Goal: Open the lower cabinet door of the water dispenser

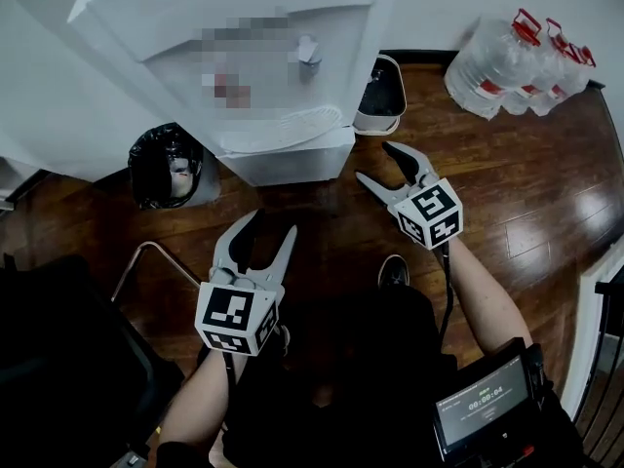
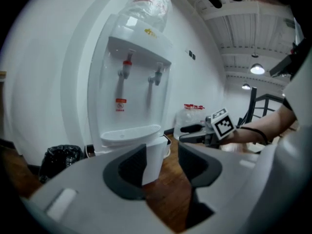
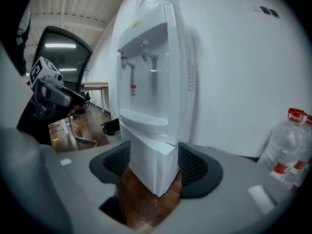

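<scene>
Water dispenser (image 1: 244, 57): upright, directly ahead of both claws. Its lower cabinet door (image 3: 144, 172) sits beneath the drip tray (image 3: 144, 118) and appears shut, with no handle discernible. Left gripper (image 1: 273, 224) and right gripper (image 1: 373, 161): both released, jaws spread, nothing between them, well apart from the cabinet.

Judged step: approach. The next move calls for locating the door's free edge and clenching one claw there.

Red label (image 2: 120, 104) and yellow brand mark (image 2: 149, 31): illegible.
</scene>
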The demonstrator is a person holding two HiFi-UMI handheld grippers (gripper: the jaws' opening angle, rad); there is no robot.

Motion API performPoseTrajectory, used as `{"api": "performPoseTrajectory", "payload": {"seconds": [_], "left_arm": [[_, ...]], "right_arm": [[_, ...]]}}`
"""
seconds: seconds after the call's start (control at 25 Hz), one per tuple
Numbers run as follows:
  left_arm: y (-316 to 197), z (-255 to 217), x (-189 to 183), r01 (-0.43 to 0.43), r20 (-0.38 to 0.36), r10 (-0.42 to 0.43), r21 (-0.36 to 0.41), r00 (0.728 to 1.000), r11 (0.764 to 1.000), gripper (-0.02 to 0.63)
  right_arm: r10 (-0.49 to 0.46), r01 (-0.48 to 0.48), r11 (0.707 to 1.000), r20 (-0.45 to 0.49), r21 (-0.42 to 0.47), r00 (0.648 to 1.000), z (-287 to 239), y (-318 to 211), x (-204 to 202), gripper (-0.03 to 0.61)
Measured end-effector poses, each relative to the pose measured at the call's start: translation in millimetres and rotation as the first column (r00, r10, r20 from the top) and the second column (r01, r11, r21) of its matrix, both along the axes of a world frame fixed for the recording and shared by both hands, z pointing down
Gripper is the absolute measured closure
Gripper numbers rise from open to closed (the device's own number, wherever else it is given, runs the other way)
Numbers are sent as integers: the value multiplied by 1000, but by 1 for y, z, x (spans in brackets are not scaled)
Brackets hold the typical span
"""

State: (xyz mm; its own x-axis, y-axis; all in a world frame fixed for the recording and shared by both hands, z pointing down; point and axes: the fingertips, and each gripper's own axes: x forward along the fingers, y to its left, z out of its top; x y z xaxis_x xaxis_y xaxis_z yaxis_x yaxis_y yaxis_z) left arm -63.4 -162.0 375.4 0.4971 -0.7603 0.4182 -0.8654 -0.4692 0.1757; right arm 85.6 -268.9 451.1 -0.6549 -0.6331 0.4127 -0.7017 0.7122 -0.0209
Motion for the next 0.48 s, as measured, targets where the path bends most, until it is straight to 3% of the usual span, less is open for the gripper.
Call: {"api": "performPoseTrajectory", "payload": {"seconds": [0.16,0.32,0.48], "left_arm": [[6,24,1,-15,-28,13,-86,1000,996,403],[4,25,-3,-47,37,49,-49,998,998,403],[5,15,5,-90,7,90,-61,996,994,403]], "right_arm": [[-52,49,997,-47,-62,998,54,-25,-18,262],[-83,77,991,-50,-110,995,87,-57,-30,234],[-160,160,981,4,-111,987,91,-64,-39,235]]}}
